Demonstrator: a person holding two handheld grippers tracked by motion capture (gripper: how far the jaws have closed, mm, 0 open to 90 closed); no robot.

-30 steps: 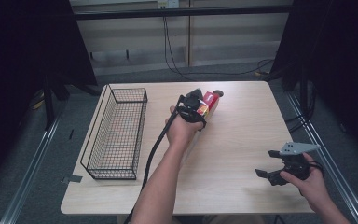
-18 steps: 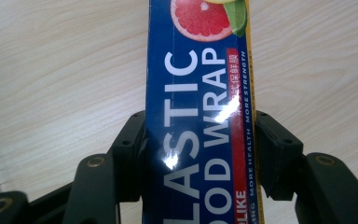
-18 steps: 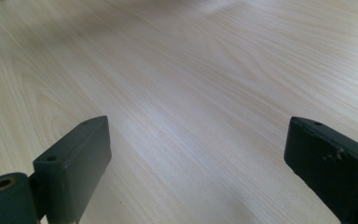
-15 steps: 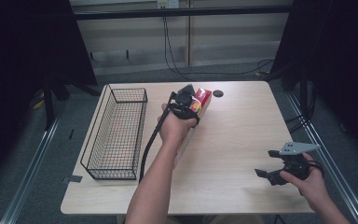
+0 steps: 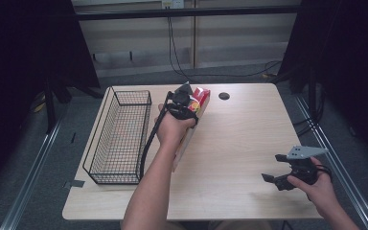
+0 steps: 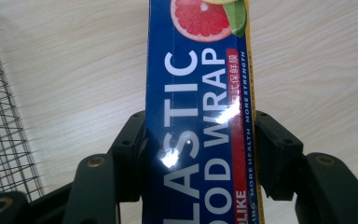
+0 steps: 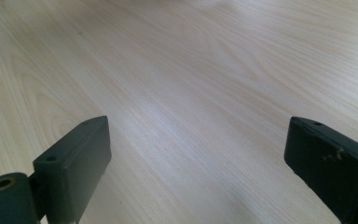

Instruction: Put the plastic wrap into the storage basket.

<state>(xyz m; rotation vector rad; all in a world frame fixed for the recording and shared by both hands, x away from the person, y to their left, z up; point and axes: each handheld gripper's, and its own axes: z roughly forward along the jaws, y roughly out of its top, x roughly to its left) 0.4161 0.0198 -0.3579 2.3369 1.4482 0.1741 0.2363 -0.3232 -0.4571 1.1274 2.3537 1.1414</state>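
Left hand-held gripper (image 6: pixel 200 154) is clamped on the plastic wrap box (image 6: pixel 200 93), one jaw on each long side, squeezing it tight. Box is lifted off the worktop (image 5: pixel 249 143) at a tilt, just right of the wire basket (image 5: pixel 120 139), far end up near the basket's back corner. Right hand-held gripper (image 5: pixel 280 167) sits well away from the basket, at the worktop's near right corner, jaws wide apart w/ nothing btw them.
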